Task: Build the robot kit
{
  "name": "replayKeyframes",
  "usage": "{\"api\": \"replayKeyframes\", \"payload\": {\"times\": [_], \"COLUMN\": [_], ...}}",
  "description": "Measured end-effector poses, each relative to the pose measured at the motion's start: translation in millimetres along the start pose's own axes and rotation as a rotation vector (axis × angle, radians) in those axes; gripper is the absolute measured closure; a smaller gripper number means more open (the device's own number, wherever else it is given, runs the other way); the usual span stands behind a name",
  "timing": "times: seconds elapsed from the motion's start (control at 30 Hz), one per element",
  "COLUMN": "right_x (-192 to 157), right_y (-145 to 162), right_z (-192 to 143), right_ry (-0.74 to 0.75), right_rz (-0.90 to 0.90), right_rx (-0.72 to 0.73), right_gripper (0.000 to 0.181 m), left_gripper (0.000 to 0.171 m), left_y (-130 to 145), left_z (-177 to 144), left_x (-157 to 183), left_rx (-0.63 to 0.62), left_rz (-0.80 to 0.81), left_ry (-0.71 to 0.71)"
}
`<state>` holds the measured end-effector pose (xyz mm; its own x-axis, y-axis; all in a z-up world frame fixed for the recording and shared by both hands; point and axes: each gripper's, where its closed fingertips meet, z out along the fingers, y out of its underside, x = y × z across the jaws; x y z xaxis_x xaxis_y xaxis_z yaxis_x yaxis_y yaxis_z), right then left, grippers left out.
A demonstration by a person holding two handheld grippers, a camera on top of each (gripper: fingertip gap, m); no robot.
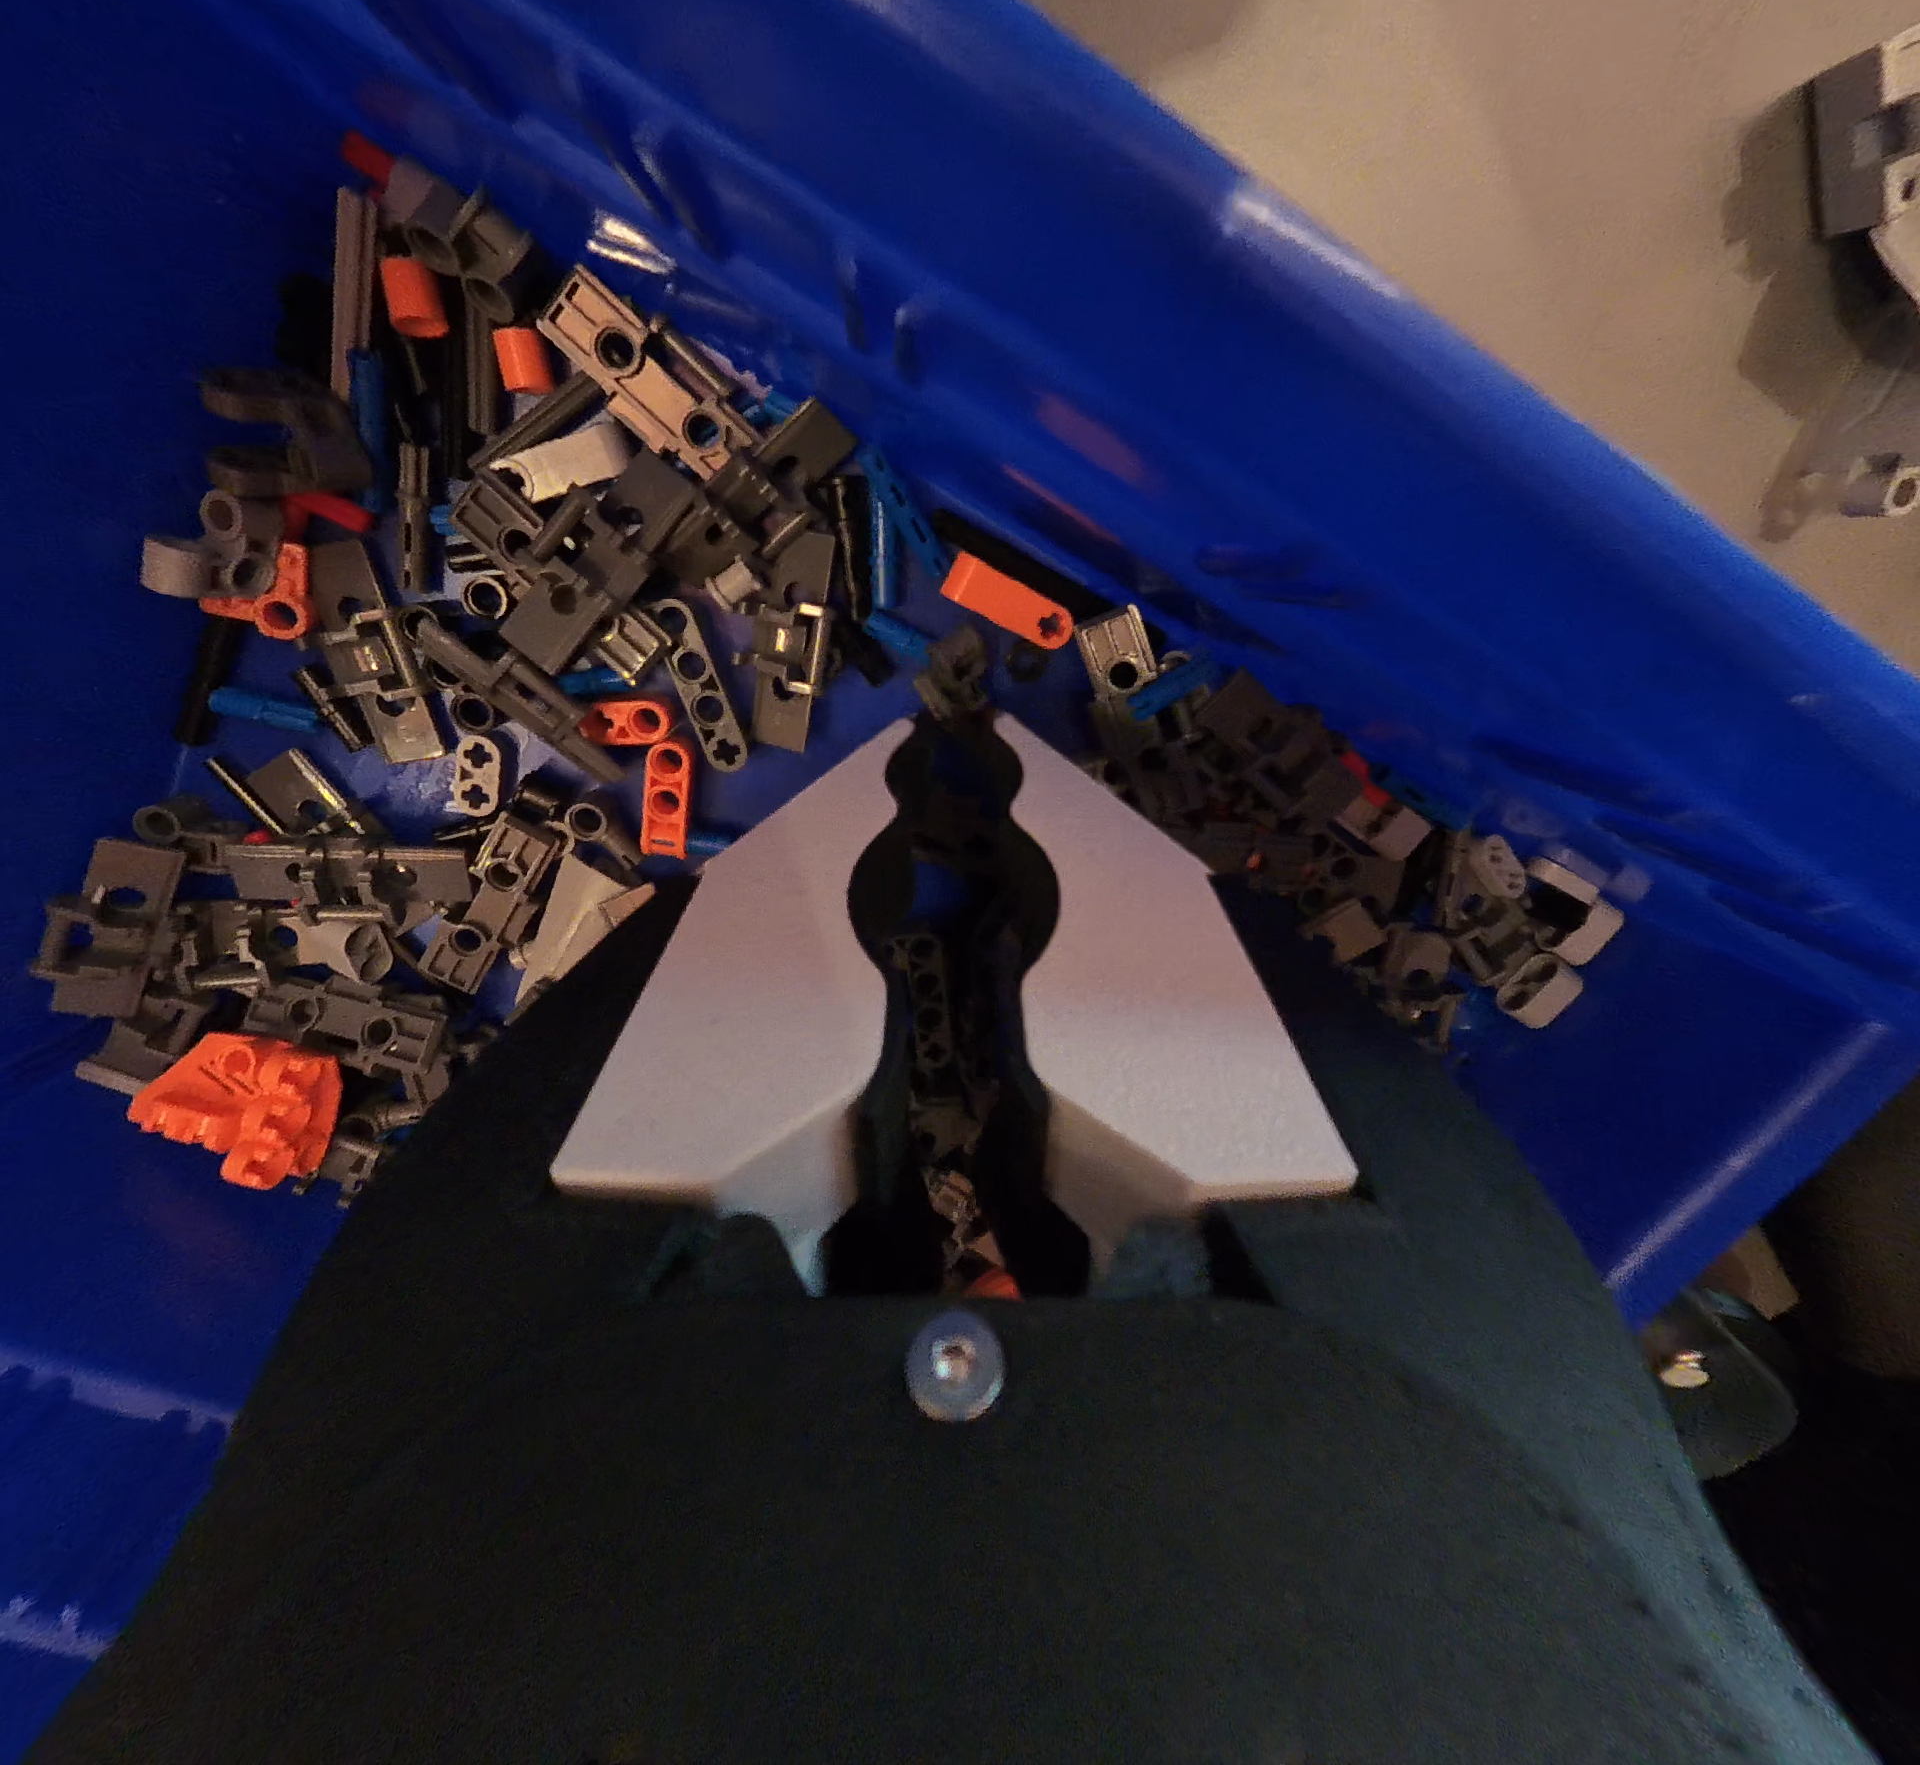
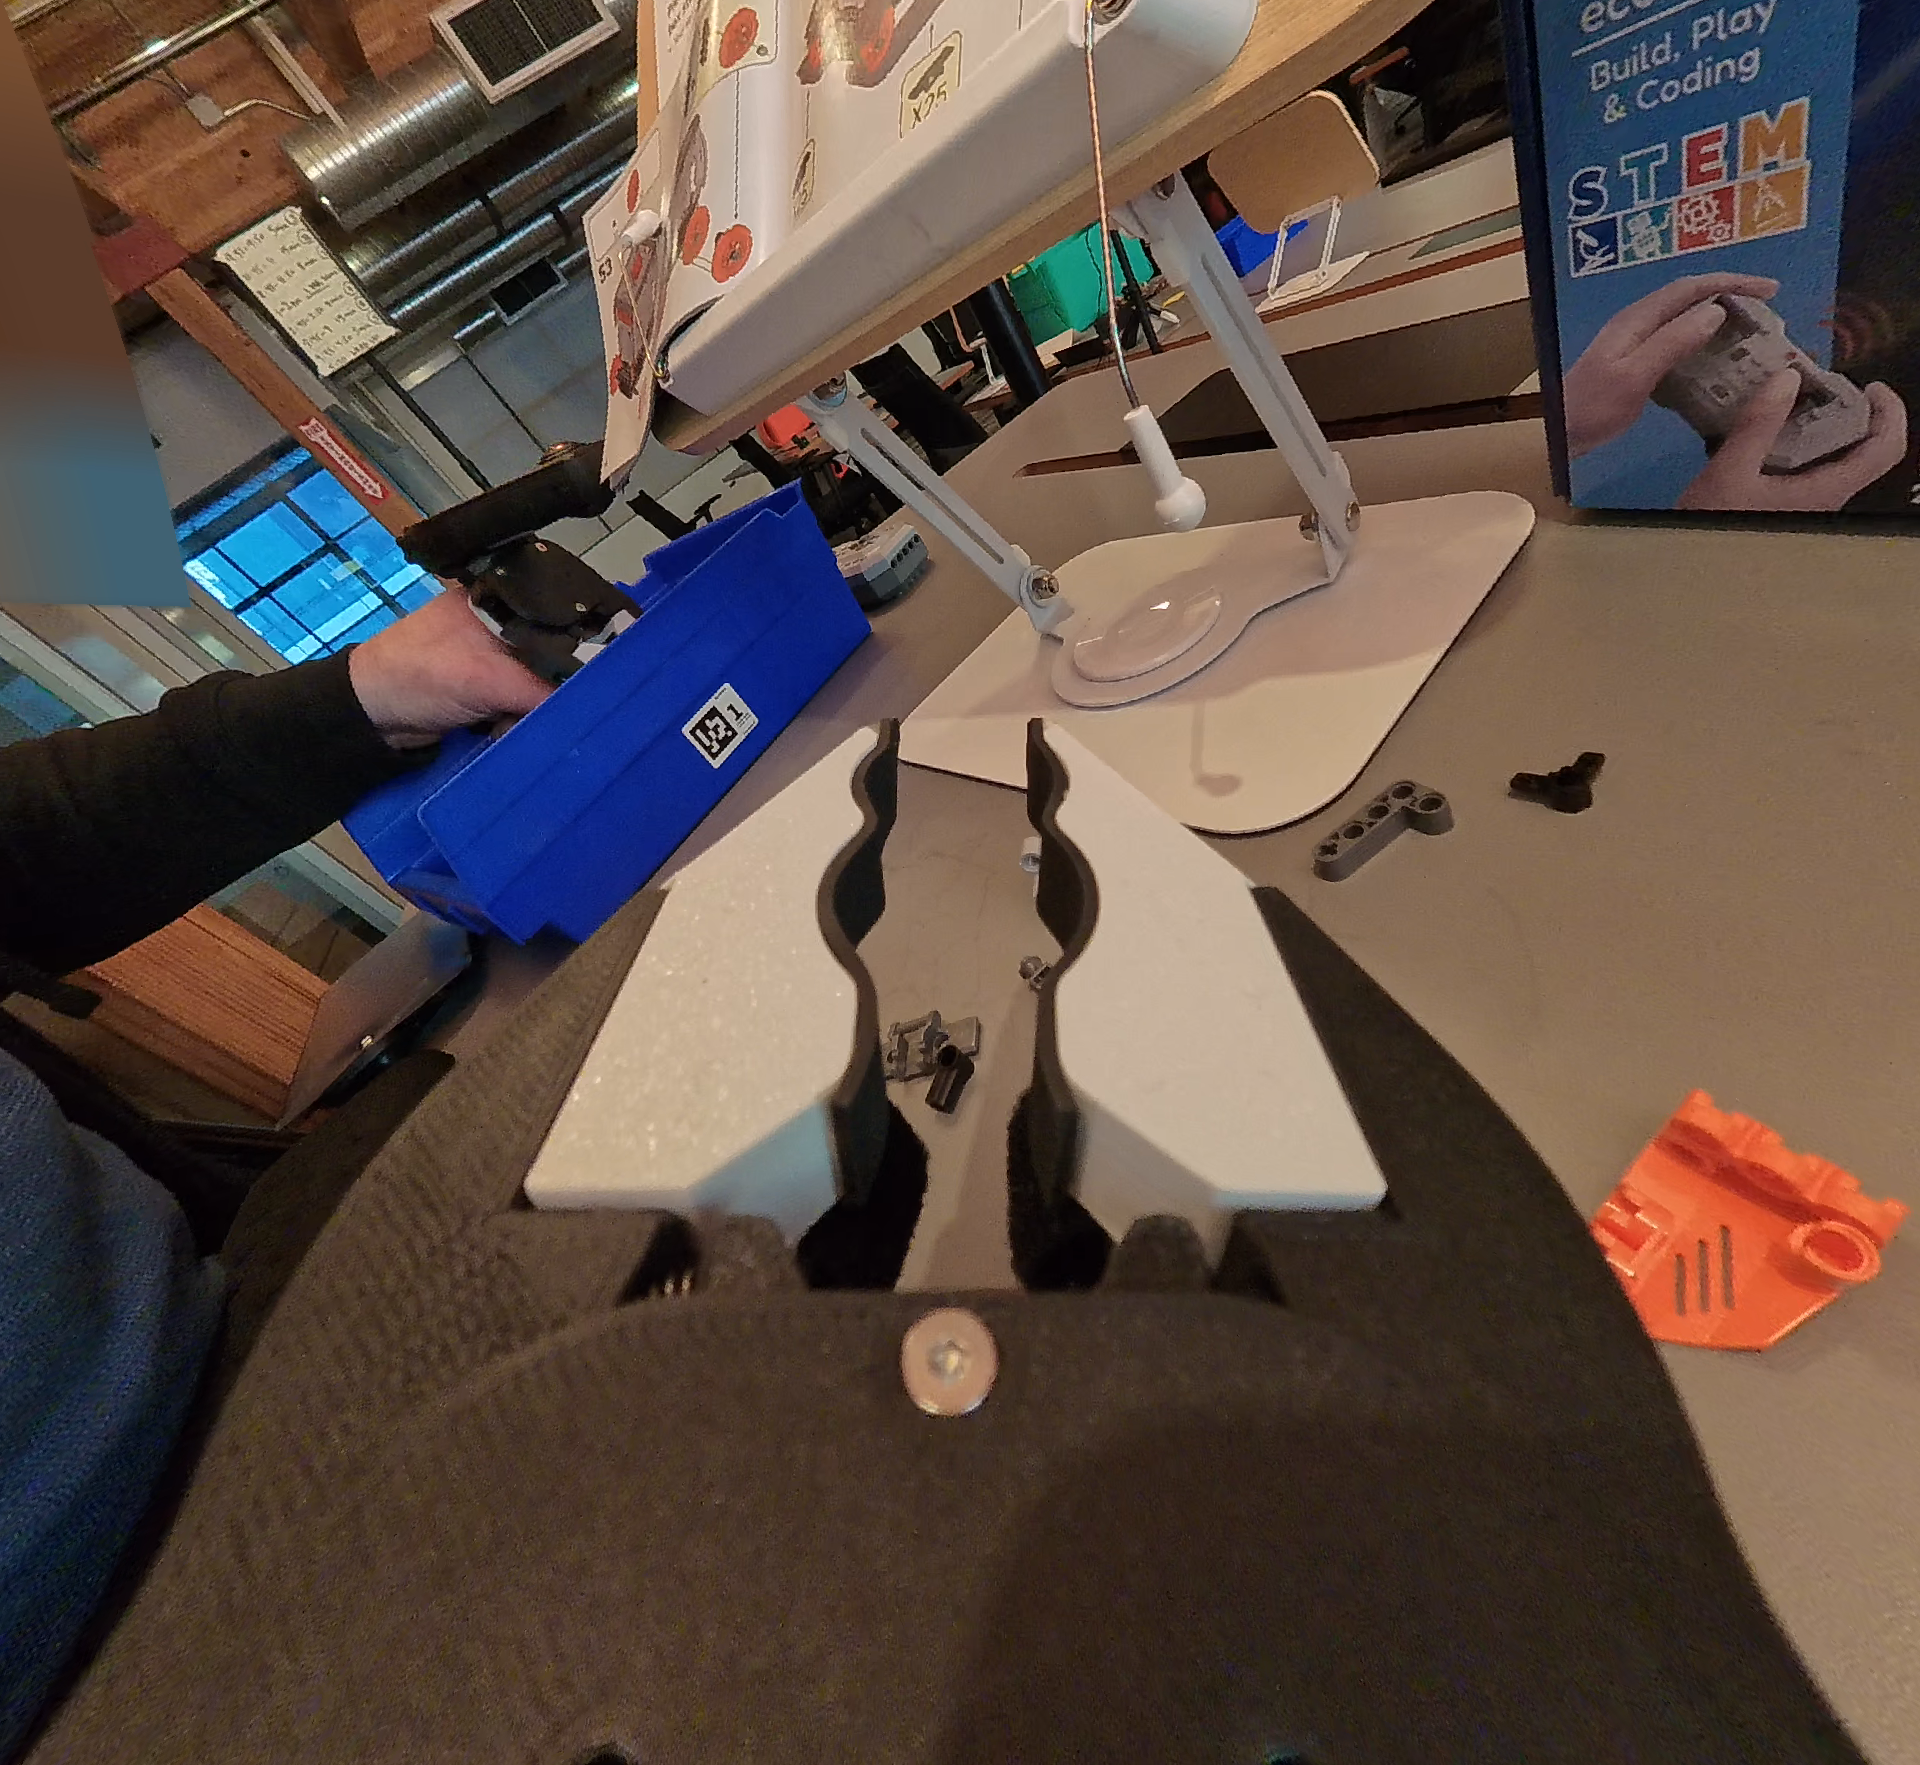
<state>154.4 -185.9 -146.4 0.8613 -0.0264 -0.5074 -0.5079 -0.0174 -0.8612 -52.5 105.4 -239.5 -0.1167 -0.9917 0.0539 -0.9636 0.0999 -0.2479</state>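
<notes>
Grey tabletop (image 2: 1558, 936) under timber ceiling, left hand-held gripper (image 1: 954, 713) pinching small grey piece (image 1: 954, 666) in blue bin (image 1: 1143, 313), right hand-held gripper (image 2: 961, 739) released.

Both grippers same build: black textured bodies, white wedge fingers (image 2: 717, 967) with wavy black pads (image 2: 1055, 894), one silver screw (image 2: 948, 1360) centred on each. Operator wears a black sleeve (image 2: 166, 801)

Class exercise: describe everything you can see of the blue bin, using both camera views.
The blue bin looks like glossy hard plastic, rectangular and open-topped, resting on the grey table left of the white stand. A black-and-white square sticker sits on its side. Grey, black, orange and blue building pieces lie inside. The left tongs reach in, pinching a small dark piece.
</notes>
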Motion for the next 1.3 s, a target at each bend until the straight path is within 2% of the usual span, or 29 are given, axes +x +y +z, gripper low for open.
{"api": "replayKeyframes", "payload": {"times": [0.3, 0.47, 0.6, 0.7, 0.77, 0.87, 0.97, 1.0, 1.1, 1.17, 1.3], "right_x": [0.1, 0.7, 1.7, 2.2, 2.5, 2.9, 2.9, 3.0, 2.5, 2.1, 2.2], "right_y": [-0.2, 0.8, 1.5, 1.7, 2.0, 2.3, 2.3, 2.2, 2.5, 2.8, 3.3], "right_z": [0.1, 1.0, 1.8, 1.9, 2.2, 2.4, 2.1, 2.0, 1.7, 1.3, 1.5], "right_ry": [-0.001, 0.003, 0.01, 0.012, 0.014, 0.014, 0.013, 0.012, 0.01, 0.008, 0.006], "right_rz": [0.002, 0.002, 0.004, 0.006, 0.008, 0.01, 0.013, 0.014, 0.014, 0.015, 0.019], "right_rx": [0.001, -0.007, -0.013, -0.014, -0.017, -0.02, -0.019, -0.019, -0.02, -0.021, -0.025], "right_gripper": [0.159, 0.158, 0.158, 0.158, 0.158, 0.158, 0.158, 0.158, 0.159, 0.159, 0.159], "left_gripper": [0.167, 0.168, 0.168, 0.168, 0.168, 0.168, 0.168, 0.168, 0.168, 0.168, 0.168], "left_y": [13.1, 4.6, -24.0, -57.2, -77.1, -95.4, -99.8, -102.2, -97.7, -90.7, -74.2], "left_z": [-3.9, -33.6, -83.9, -123.3, -134.0, -119.8, -82.3, -67.6, -21.0, 0.7, 23.2], "left_x": [-1.1, 3.4, 32.1, 73.1, 114.5, 192.8, 257.7, 269.5, 285.8, 289.3, 293.0], "left_rx": [-0.034, 0.04, 0.157, 0.273, 0.325, 0.33, 0.277, 0.267, 0.183, 0.136, 0.071], "left_rz": [0.125, 0.142, 0.184, 0.259, 0.326, 0.427, 0.494, 0.515, 0.558, 0.522, 0.503], "left_ry": [-0.012, -0.023, -0.005, 0.032, 0.098, 0.24, 0.336, 0.322, 0.28, 0.296, 0.313]}}
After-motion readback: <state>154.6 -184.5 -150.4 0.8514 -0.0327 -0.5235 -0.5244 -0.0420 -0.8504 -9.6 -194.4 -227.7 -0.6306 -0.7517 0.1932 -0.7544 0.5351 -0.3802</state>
